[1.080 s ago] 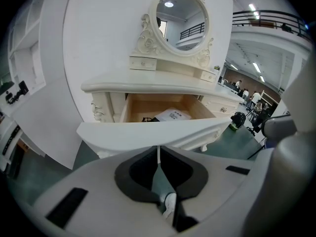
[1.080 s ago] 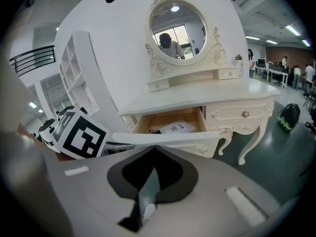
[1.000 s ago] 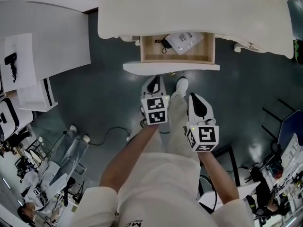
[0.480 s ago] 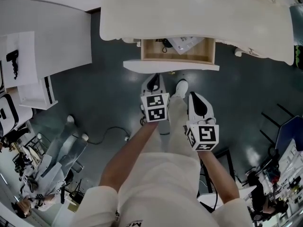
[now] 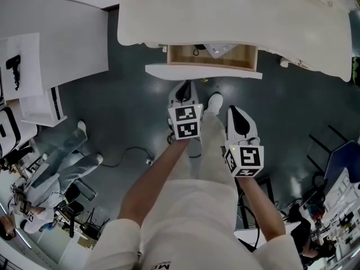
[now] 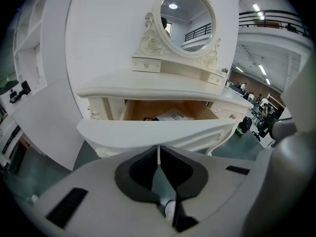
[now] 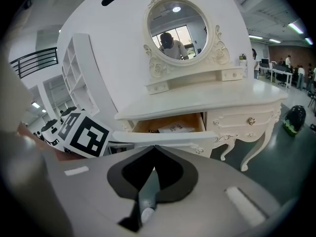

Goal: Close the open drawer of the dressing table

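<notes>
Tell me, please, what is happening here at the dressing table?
A person stands facing the white dressing table with a gripper in each hand. Its drawer is partly open, with a white packet inside. The left gripper, jaws together and empty, points at the drawer front from close by, though I can't confirm contact. The right gripper, also shut and empty, hangs further back from the drawer.

The head view looked steeply down from above the dressing table. Both gripper views faced its open drawer from low and near (the right one slightly farther back); all three views shared it.
</notes>
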`<move>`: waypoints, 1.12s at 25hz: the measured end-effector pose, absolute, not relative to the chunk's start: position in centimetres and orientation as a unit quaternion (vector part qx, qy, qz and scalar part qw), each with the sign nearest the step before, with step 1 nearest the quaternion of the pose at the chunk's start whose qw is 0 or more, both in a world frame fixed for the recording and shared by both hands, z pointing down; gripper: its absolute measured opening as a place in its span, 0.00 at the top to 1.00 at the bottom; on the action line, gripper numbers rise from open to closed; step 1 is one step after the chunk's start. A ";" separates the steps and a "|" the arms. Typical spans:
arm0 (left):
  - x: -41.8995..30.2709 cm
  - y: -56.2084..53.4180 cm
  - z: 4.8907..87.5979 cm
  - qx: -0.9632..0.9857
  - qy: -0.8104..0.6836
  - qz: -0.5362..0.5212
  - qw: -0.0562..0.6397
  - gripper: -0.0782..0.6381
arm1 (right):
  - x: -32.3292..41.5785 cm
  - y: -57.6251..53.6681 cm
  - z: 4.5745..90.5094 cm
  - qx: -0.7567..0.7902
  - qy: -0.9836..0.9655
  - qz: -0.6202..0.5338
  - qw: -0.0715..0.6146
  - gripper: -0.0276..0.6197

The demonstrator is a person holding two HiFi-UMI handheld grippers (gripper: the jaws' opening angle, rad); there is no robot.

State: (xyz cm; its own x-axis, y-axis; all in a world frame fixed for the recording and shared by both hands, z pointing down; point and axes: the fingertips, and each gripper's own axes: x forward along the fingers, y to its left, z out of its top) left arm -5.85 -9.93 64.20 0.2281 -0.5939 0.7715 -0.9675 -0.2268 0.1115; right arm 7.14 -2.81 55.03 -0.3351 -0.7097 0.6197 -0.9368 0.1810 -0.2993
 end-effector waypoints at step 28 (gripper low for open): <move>-5.4 -14.5 64.8 0.725 -0.544 0.303 0.294 0.86 | 7.3 -6.6 55.4 0.545 -0.750 0.336 0.164 0.96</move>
